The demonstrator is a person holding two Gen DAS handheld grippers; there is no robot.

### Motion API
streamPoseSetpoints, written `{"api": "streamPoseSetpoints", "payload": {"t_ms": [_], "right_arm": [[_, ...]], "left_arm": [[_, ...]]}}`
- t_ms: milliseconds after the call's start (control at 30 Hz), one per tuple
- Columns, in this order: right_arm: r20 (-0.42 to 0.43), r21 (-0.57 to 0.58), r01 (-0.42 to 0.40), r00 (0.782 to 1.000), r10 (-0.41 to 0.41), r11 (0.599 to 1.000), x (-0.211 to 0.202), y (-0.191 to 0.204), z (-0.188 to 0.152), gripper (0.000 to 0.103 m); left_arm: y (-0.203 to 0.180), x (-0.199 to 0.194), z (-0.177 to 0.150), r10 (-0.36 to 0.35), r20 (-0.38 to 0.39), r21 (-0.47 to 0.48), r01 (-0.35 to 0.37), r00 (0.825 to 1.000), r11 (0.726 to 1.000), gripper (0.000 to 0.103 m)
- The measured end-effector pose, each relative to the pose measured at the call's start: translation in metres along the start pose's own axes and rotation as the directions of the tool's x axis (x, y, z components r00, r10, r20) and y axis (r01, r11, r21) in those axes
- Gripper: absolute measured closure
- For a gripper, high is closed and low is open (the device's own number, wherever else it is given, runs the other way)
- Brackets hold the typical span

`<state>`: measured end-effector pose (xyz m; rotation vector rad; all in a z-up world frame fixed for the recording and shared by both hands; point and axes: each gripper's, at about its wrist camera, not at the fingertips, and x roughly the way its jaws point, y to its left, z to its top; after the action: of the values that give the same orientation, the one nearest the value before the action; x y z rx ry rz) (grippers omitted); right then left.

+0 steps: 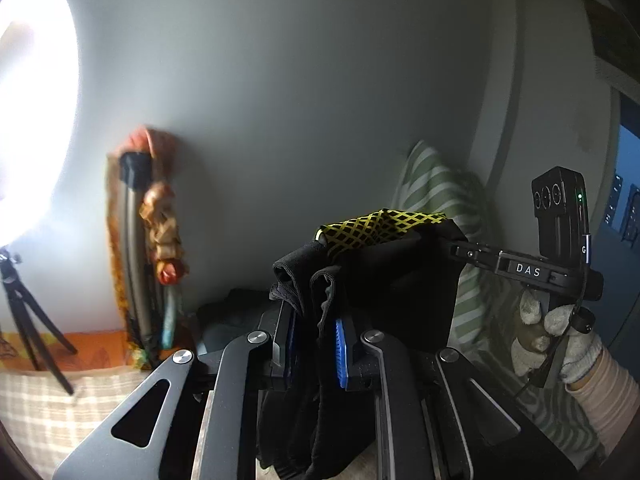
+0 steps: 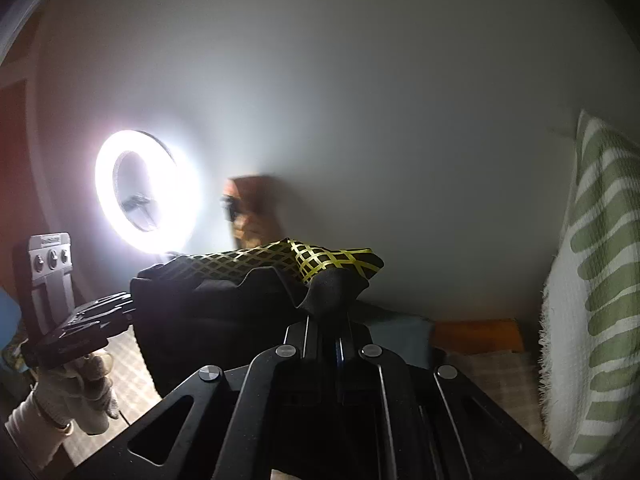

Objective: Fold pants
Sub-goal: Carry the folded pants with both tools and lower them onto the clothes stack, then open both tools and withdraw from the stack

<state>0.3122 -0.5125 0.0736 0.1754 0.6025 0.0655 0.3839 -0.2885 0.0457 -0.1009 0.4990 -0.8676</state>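
Observation:
The black pants (image 1: 384, 280) with a yellow lattice-patterned lining (image 1: 376, 222) hang stretched in the air between both grippers. My left gripper (image 1: 314, 322) is shut on a bunched black edge of the pants, with blue pads (image 1: 340, 354) showing. My right gripper (image 2: 334, 304) is shut on the other edge of the pants (image 2: 224, 300), where the yellow lattice lining (image 2: 320, 258) folds over. The right gripper also shows in the left wrist view (image 1: 516, 266), held by a gloved hand. The left gripper shows at the left of the right wrist view (image 2: 86, 322).
A bright ring light (image 2: 148, 200) on a tripod (image 1: 28, 320) stands by the grey wall. A green-and-white striped cloth (image 2: 592, 280) hangs at the right. A checked bed cover (image 1: 44, 412) lies below. Coloured fabrics hang on a stand (image 1: 148, 248).

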Motion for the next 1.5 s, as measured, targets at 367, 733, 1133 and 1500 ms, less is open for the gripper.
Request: {"api": "streamPoseSetpoints", "payload": {"t_ms": [367, 733, 1133, 1500], "right_arm": [[-0.147, 0.056, 0.039, 0.989, -0.031, 0.998, 0.142, -0.064, -0.017, 0.101], [-0.229, 0.019, 0.171, 0.960, -0.163, 0.985, 0.205, -0.083, -0.029, 0.063], [-0.183, 0.052, 0.231, 0.959, -0.218, 0.972, 0.154, -0.075, -0.023, 0.023], [-0.118, 0.027, 0.242, 0.964, -0.238, 0.970, 0.058, -0.015, -0.027, 0.008]], "left_arm": [[0.048, 0.109, -0.017, 0.143, -0.131, 0.005, -0.143, 0.981, 0.990, 0.090], [0.062, 0.164, -0.027, 0.294, -0.204, 0.063, -0.287, 0.934, 0.956, 0.075], [0.042, 0.125, -0.012, 0.292, -0.181, 0.024, -0.292, 0.939, 0.956, 0.037], [0.019, 0.019, -0.012, 0.274, -0.138, -0.008, -0.277, 0.952, 0.961, 0.030]]}}
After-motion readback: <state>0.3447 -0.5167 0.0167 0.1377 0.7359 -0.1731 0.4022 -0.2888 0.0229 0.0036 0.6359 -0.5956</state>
